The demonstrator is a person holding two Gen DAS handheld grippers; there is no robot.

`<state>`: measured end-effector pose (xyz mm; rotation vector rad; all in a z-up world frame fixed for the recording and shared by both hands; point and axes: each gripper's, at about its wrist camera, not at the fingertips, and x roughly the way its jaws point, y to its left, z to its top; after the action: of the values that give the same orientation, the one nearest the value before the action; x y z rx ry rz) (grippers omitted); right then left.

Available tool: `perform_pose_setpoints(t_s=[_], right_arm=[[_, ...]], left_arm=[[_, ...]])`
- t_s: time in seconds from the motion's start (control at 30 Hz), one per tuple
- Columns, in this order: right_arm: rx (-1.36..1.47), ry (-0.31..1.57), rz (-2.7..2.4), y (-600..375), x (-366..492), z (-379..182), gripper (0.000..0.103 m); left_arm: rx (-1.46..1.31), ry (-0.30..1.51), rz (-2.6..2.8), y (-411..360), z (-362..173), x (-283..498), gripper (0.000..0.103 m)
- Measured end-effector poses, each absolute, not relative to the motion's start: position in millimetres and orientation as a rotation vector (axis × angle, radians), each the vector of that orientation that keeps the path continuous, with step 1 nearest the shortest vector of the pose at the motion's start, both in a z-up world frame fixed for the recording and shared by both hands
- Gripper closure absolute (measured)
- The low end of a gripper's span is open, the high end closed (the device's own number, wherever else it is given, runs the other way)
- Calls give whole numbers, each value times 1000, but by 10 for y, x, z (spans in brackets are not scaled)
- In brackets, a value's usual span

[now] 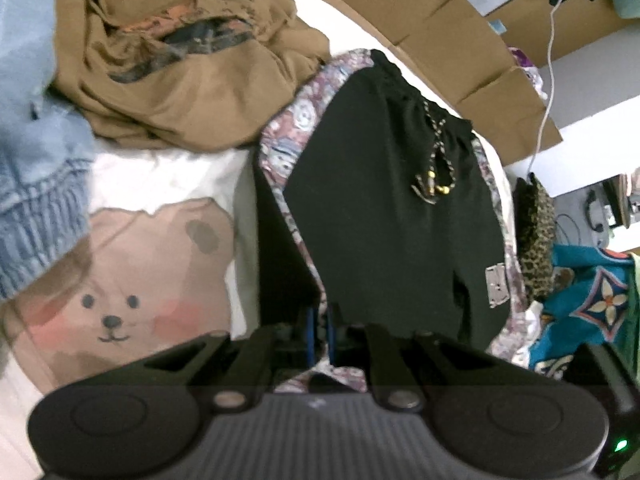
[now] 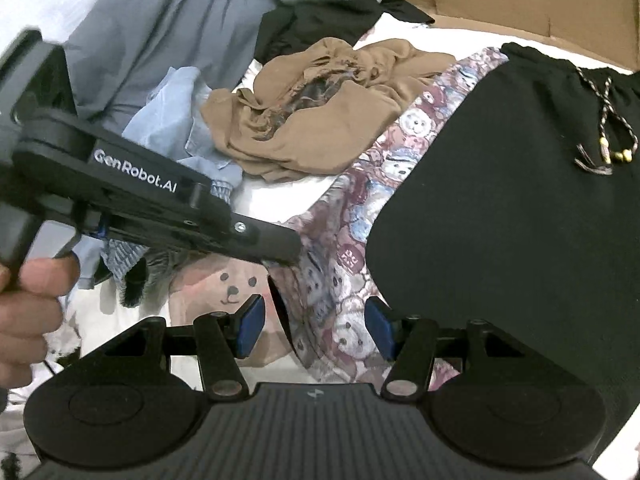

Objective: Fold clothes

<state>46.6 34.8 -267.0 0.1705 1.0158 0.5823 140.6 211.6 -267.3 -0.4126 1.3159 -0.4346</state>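
Black shorts [image 1: 384, 208] [image 2: 500, 220] with a bear-print side stripe [image 1: 288, 128] [image 2: 352, 248] and a braided drawstring [image 1: 436, 160] [image 2: 604, 128] lie spread on the white bed. My left gripper [image 1: 320, 320] is shut on the shorts' near striped edge, and a black flap rises beside its fingers. In the right wrist view the left gripper [image 2: 280, 246] comes in from the left, pinching that edge. My right gripper [image 2: 315, 330] is open, its blue pads [image 2: 252, 328] either side of the stripe, just above the fabric.
A crumpled brown shirt [image 1: 180, 80] [image 2: 312, 120] lies beyond the shorts. Light blue clothing [image 1: 36, 160] and a grey garment [image 2: 168, 32] are piled at the left. A bear-face print [image 1: 120, 300] marks the bedding. Cardboard [image 1: 440, 28] lines the far edge. A hand [image 2: 28, 308] holds the left gripper.
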Motion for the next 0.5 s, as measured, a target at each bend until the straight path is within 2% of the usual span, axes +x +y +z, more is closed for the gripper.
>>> perform_pose_setpoints(t_s=[0.23,0.33,0.43,0.5], right_arm=[[152,991,586,475,546,-2755,44],[181,994,573,517,601,-2798,48],[223,1003,544,538,648,-2864,59],[228,1011,521,557,660,-2909,74]], left_arm=[[-467,1352,-455,2047,-2733,1457,96],[-459,1354,-457,2018,-2730,1473,96],[-462,1362,-463,1987,-2723,1490,96],[-450,1363,-469,1955,-2691,1491,96]])
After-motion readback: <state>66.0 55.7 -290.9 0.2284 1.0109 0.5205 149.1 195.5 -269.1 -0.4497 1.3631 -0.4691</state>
